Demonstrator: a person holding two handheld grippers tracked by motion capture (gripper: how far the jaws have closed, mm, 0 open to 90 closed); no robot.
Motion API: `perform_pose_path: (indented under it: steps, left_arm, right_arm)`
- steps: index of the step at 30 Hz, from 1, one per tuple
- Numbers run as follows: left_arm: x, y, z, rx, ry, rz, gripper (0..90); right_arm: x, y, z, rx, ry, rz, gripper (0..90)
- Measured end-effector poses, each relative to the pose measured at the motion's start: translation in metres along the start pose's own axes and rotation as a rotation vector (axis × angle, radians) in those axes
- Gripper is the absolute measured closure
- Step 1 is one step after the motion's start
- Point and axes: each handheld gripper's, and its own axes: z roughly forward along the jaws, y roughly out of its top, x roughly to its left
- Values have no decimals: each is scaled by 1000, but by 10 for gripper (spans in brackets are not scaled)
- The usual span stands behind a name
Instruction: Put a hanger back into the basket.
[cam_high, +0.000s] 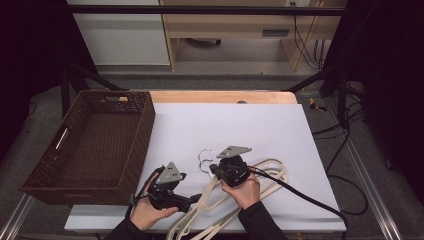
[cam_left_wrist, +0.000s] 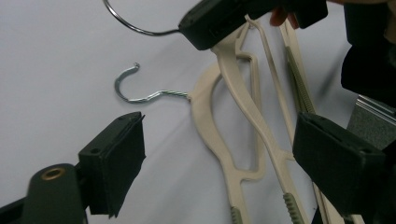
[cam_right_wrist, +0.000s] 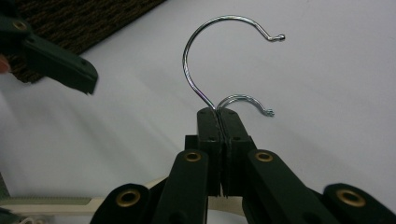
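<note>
Looked all over and there's honestly nothing readable here: no text, labels, brand marks, numbers or signs on anything in any of the shots.
</note>
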Motion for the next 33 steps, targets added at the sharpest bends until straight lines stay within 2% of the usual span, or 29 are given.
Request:
perform_pose_path:
  steps: [8,13,15,20,22,28,33]
  left_arm:
    - [-6,6,28,84,-74,-12,329]
    - [-7,8,43,122,-112,-49,443]
    - [-6,8,46,130,-130,-67,518]
    - [-5,8,46,130,-181,-116,680]
    - [-5,9,46,124,-184,-131,717]
    - [-7,9,41,103,-185,-183,749]
    - [-10,11,33,71,-190,-218,782]
  right_arm:
    - [-1,-1,-4,-18,18,-6,892]
    - [-1,-1,-7,-22,21,-16,892]
    - [-1,-1,-7,-32,23,-18,892]
    - [0,0,-9,-30,28,-20,891]
    - [-1,0,-9,-38,32,-28,890]
    - [0,1,-15,-57,34,-33,888]
    - [1,3,-28,-87,52,-50,879]
